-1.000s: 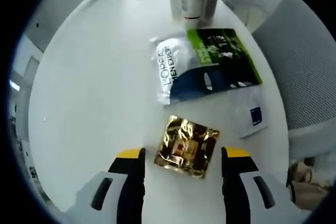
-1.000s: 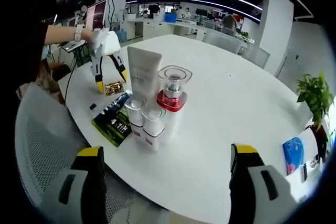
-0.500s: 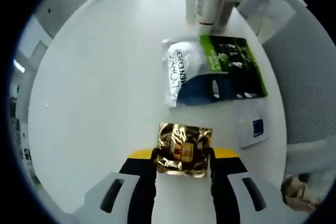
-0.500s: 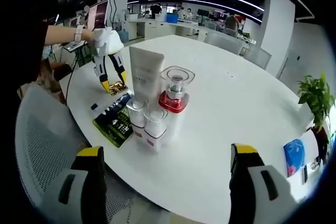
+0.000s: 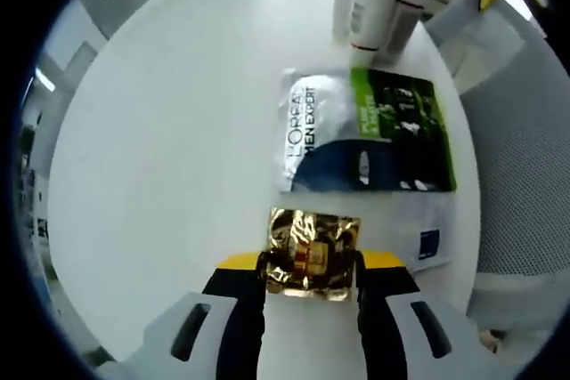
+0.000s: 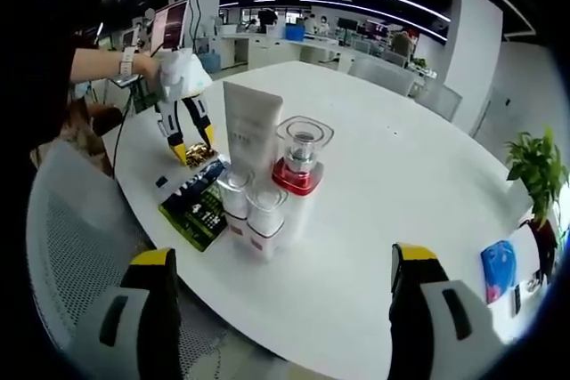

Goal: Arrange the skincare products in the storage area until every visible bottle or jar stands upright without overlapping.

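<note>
My left gripper (image 5: 310,262) is shut on a crinkled gold foil sachet (image 5: 312,236) low over the white table (image 5: 169,149). Beyond it lies a flat L'Oreal Men Expert packet (image 5: 365,131), white, blue and green. A small white sachet (image 5: 429,245) lies to its right. In the right gripper view a white tube (image 6: 252,126), a clear-capped jar with a red base (image 6: 301,165) and two small white bottles (image 6: 236,195) (image 6: 265,216) stand upright in a tight cluster. The left gripper (image 6: 189,144) is behind them, held by a person's hand. My right gripper (image 6: 280,257) is open, holding nothing.
A grey mesh chair (image 6: 67,229) stands at the table's near edge, by the packet (image 6: 198,204). A potted plant (image 6: 534,166) and a blue item (image 6: 496,264) sit at the far right. The table's rim (image 5: 62,246) runs close on the left of the left gripper view.
The left gripper's jaws have closed from either side onto the gold sachet and now hold it. The right gripper has stayed open and still.
</note>
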Motion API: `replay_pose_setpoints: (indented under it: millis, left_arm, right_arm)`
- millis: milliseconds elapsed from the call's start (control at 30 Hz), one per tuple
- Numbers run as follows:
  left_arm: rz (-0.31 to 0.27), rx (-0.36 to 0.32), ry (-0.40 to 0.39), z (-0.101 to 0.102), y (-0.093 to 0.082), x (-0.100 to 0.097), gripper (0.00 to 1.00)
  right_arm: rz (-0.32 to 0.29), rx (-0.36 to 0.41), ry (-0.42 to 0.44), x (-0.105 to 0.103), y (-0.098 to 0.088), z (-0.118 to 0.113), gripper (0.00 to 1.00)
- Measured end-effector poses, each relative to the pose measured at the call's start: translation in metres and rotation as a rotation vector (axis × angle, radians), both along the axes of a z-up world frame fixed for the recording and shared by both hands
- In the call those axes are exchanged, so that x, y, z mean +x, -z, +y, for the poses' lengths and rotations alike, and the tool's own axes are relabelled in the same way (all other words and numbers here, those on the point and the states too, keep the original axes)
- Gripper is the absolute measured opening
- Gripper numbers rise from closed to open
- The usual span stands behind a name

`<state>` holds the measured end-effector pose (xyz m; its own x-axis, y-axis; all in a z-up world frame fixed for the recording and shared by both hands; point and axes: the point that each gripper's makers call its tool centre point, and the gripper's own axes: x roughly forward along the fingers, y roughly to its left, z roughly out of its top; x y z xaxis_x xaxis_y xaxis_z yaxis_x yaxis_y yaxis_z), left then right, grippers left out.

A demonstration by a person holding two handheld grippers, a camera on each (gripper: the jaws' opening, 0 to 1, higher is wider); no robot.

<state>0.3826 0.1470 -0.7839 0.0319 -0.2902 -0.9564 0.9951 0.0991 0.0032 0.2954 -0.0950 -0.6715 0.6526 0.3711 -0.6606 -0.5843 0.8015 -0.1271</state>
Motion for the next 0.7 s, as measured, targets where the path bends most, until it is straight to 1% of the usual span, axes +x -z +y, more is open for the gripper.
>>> replay_pose_setpoints:
  millis: [233, 367, 700]
  left_arm:
    - [-0.001, -0.011, -0.034, -0.0046, 0.0004, -0.0052, 0.38]
    - [-0.001, -0.03, -0.087, -0.0062, 0.0004, -0.0054, 0.38]
    - [-0.006, -0.033, -0.058, -0.0083, 0.0006, -0.0107, 0.38]
  right_arm:
    - [-0.004, 0.0, -0.012, 0.0009, -0.0008, 0.0033, 1.0]
    - [-0.005, 0.002, -0.013, 0.0, -0.0008, 0.004, 1.0]
    - [-0.001, -0.003, -0.003, -0.0038, 0.0013, -0.0006, 1.0]
